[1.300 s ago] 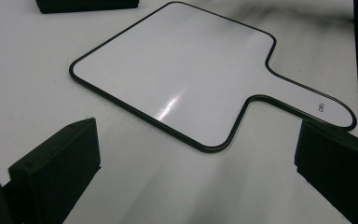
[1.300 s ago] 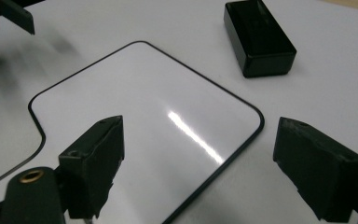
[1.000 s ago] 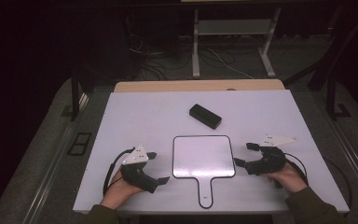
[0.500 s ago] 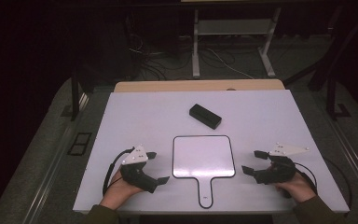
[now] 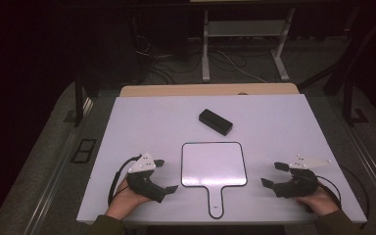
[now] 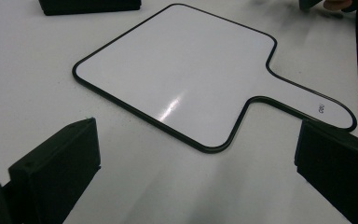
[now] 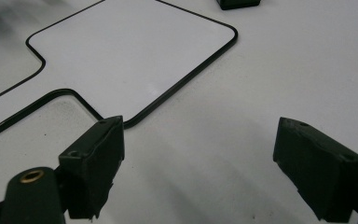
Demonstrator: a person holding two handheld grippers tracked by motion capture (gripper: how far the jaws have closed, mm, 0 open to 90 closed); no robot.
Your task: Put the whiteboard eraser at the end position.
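Two tools, the left tool [image 5: 166,175] and the right tool [image 5: 273,174], rested wide open and empty on the white counter [image 5: 284,122] either side of one paddle-shaped whiteboard [image 5: 214,164], with one black block [image 5: 216,122] beyond it.

high view: overhead, facing forward-down | gripper views: low, close, apparently inward | shared: paddle-shaped whiteboard [image 5: 214,163]

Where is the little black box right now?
In the high view the black box lies on the white table, near its middle, just beyond the far edge of the paddle-shaped whiteboard. Neither gripper touches it.
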